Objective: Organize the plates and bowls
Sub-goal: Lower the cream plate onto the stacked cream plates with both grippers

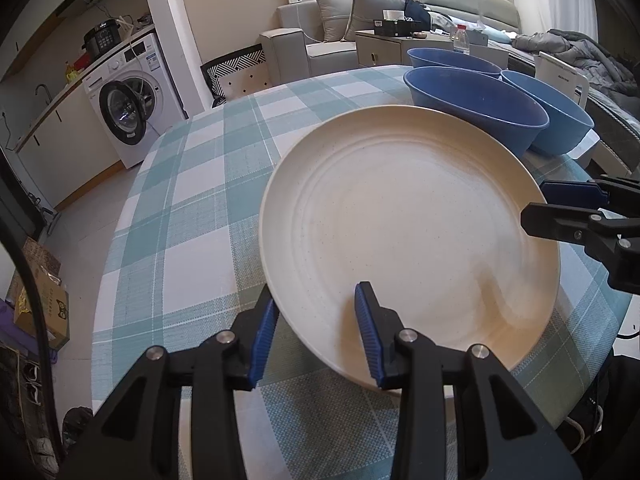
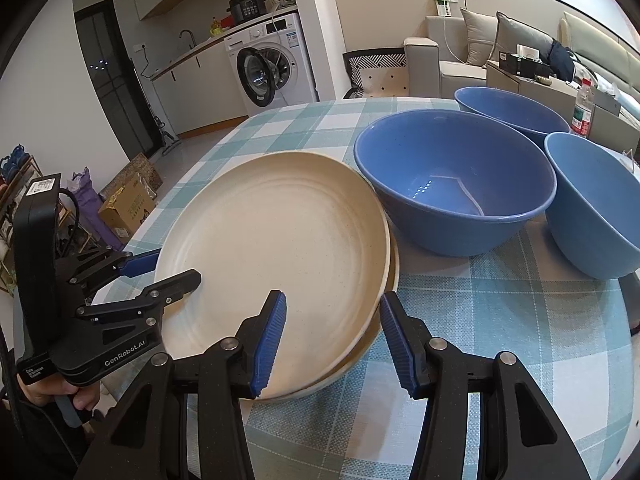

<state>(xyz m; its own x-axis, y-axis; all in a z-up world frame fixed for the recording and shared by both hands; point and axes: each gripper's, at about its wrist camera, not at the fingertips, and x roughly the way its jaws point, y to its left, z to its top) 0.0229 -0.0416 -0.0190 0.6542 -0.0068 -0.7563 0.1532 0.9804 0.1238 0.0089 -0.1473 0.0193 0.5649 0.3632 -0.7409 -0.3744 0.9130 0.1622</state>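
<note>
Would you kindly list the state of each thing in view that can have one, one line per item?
Top plate: tilted, stacked on the lower plate, rim between both grippers' fingers.
Lower plate: flat on the table, under the top plate.
Blue bowls: three, upright, empty, not stacked.
Left gripper: jaws straddle the plate rim; whether the pads press it is unclear.
Right gripper: same, at the opposite rim.
Washing machine: door open.
</note>
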